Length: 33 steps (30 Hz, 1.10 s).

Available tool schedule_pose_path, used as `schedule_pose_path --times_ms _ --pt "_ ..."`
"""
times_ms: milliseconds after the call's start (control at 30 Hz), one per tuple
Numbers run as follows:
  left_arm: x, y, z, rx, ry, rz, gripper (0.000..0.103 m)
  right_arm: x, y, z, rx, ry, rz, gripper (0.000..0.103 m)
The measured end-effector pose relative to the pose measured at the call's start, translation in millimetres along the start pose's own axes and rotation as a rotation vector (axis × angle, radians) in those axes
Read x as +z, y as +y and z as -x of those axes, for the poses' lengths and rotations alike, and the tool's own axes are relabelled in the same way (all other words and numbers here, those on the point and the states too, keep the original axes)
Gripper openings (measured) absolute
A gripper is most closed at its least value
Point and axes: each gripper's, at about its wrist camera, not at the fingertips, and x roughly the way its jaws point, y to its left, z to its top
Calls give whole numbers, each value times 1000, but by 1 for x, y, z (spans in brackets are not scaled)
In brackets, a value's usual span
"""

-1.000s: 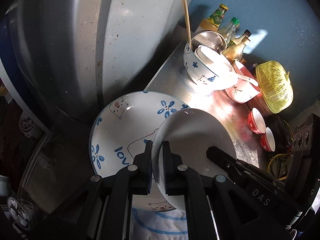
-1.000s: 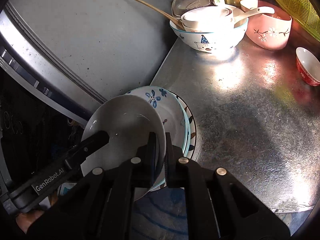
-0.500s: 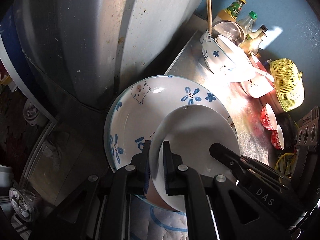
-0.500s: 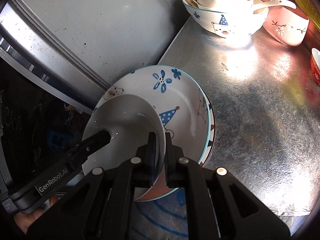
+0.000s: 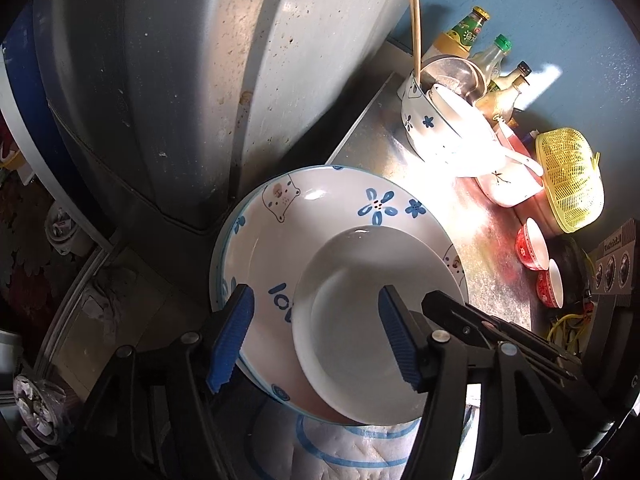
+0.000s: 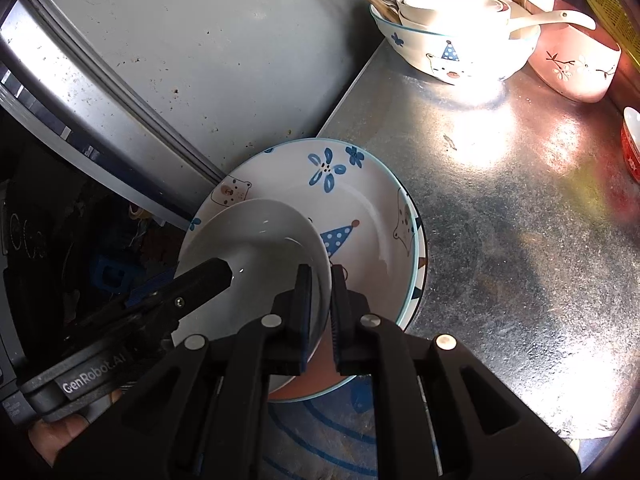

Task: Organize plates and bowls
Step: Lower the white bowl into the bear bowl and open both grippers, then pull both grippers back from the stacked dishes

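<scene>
A plain white plate lies tilted inside a large white plate with blue flowers and bears at the near edge of the metal counter. My left gripper is open, its blue pads on either side of the white plate's near rim. My right gripper is shut on the white plate's right rim, over the patterned plate. The left gripper's finger shows in the right wrist view.
At the back stand a patterned bowl holding white bowls, a spoon and chopsticks, a pink bowl, a metal bowl, bottles, a yellow basket and two red cups. A grey appliance wall rises on the left.
My left gripper has opened and let go of the white plate. The white plate has come down onto the patterned plate. The right gripper still grips its rim.
</scene>
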Motion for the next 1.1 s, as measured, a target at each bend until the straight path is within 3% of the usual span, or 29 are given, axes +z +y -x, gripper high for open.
schedule_pose_path --times_ms 300,467,533,600,633,800,1100 --pt "3 -10 18 -6 -54 -16 74 1 -6 38 -4 -92 -5 10" --pt "2 -20 28 -26 -89 -33 96 -2 -22 58 -32 -139 -41 12" --pt "2 -25 31 -32 -98 -41 101 -4 -31 65 -35 -149 -63 27" --pt "1 -30 32 -36 -99 -51 102 -7 -40 71 -36 -169 -92 89" --pt "0 -32 34 -36 -104 -54 102 -10 -45 76 -33 -190 -110 97" --pt "-3 -42 36 -19 -114 -70 102 -18 -64 91 -73 -221 -151 103" --pt "-12 -70 27 -45 -80 -124 102 -37 -89 111 -104 -242 -210 103"
